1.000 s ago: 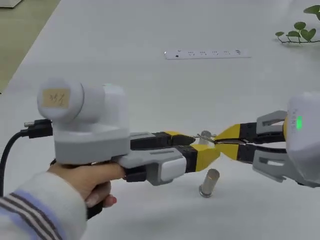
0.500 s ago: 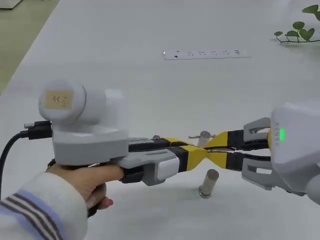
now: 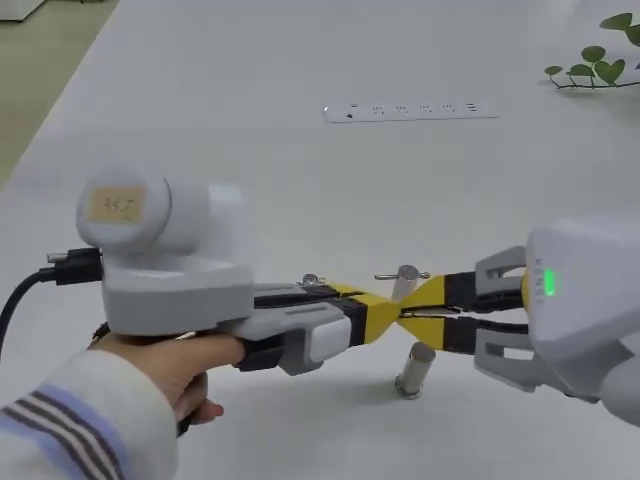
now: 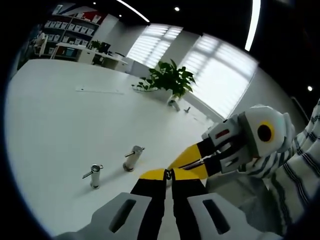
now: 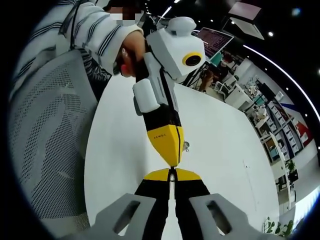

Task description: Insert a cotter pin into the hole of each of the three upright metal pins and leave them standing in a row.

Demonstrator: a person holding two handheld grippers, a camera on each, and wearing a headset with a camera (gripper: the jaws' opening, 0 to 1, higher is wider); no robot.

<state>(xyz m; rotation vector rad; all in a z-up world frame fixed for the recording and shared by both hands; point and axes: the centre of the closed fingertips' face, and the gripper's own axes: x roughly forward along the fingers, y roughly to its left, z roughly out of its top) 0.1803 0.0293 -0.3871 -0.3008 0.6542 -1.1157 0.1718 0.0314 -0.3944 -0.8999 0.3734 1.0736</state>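
The left claw [image 3: 385,313] and the right claw [image 3: 412,308] meet tip to tip above the white table [image 3: 250,170], the left one reaching in from the left in a hand [image 3: 170,365], the right one from the right. In each claw's own view its 2 jaws are pressed together; whether anything thin is nipped between them cannot be made out.

There are 3 metal pins. Pin 1 [image 3: 407,272] stands upright just behind the meeting tips, with a cotter pin [image 3: 392,275] through its top. Pin 2 [image 3: 312,279] shows its top just behind the left claw's jaws. Pin 3 [image 3: 415,368] is on the near side, below the right claw's jaws, and leans over.

In the left gripper view the left claw [image 4: 169,173] points up from the bottom and the right claw [image 4: 196,161] comes in from the right, its tip touching or just beside the left one's. To the left of these tips stand 2 of the pins [image 4: 95,176] [image 4: 133,158], near each other, each with a cotter pin through its head.

In the right gripper view the right claw [image 5: 172,173] meets the left claw [image 5: 173,161] head on.

Well beyond the claws lie a power strip [image 3: 410,110] and a leafy plant [image 3: 590,65].
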